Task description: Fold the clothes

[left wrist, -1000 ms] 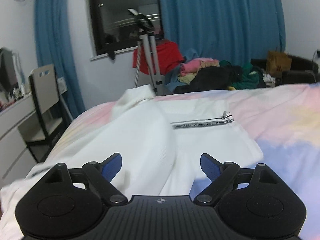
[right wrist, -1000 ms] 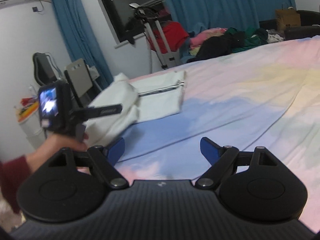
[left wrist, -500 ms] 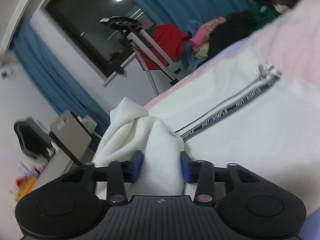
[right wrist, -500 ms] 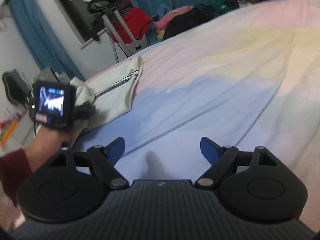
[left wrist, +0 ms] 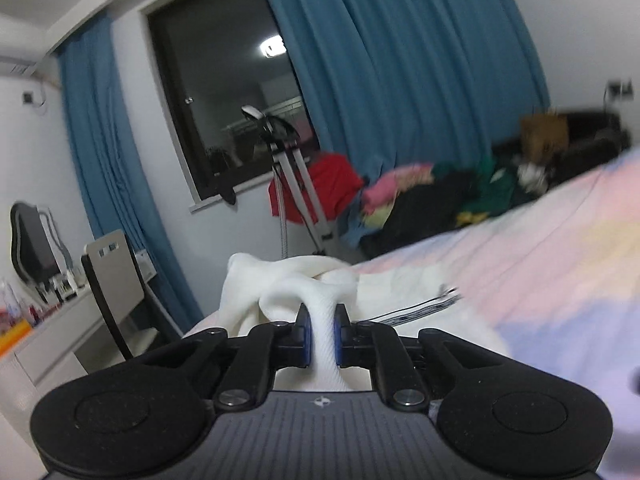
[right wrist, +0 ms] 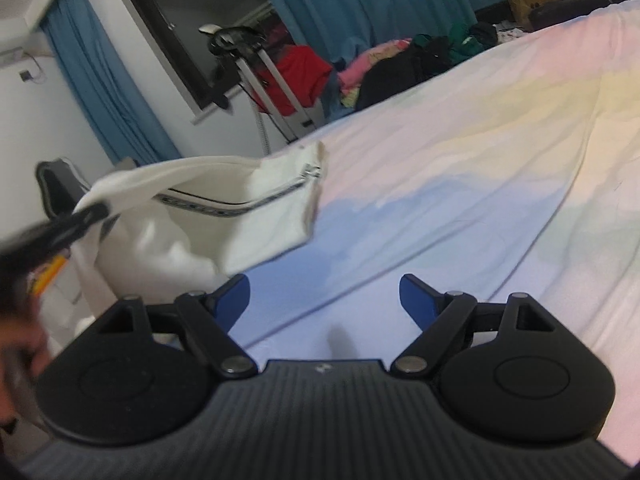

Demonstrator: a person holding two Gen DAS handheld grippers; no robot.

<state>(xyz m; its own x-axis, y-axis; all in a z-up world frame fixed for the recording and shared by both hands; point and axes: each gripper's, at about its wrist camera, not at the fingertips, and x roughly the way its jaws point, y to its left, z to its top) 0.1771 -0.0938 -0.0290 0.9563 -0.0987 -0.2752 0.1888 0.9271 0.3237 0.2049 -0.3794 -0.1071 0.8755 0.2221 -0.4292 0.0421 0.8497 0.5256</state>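
A white garment (left wrist: 280,284) with a dark lettered stripe (left wrist: 420,308) lies at the near left of the bed. My left gripper (left wrist: 320,332) is shut on a bunched fold of it and holds that part up off the bed. In the right wrist view the garment (right wrist: 224,216) hangs lifted at the left, its striped edge (right wrist: 240,206) stretched out, with the left gripper (right wrist: 68,228) blurred at its corner. My right gripper (right wrist: 325,300) is open and empty above the bedsheet, to the right of the garment.
The bed has a pastel pink, yellow and blue sheet (right wrist: 460,168). A heap of clothes (left wrist: 432,192) lies past its far edge by blue curtains (left wrist: 400,80). A tripod stand (left wrist: 288,184), a chair (left wrist: 116,280) and a desk (left wrist: 44,328) are at the left.
My left gripper closed on the white garment and raised it off the bed. The right gripper moved nearer the garment and stayed open.
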